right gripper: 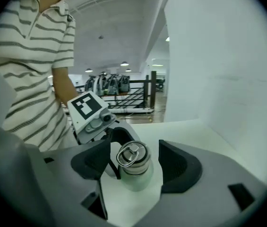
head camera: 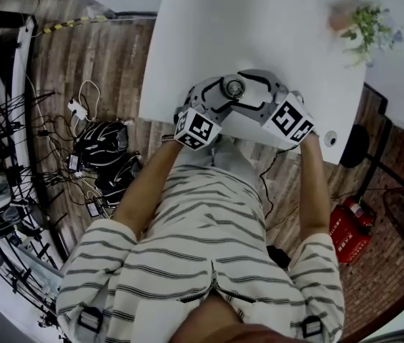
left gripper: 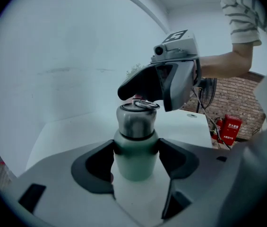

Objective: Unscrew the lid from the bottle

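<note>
A: The left gripper is clamped on the pale green bottle, stood upright at the white table's near edge. The right gripper is spread round the steel lid, not gripping.

B: The lid should be pinched squarely under its ring, with the body held firm. A potted plant is seen far right and cables on the floor at left. Nothing is blocked.

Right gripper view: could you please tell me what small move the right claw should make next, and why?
Probably close the right claw on the lid to twist it: its jaws stand apart around the lid, not pressing it, while the left claw clamps the bottle below it.
</note>
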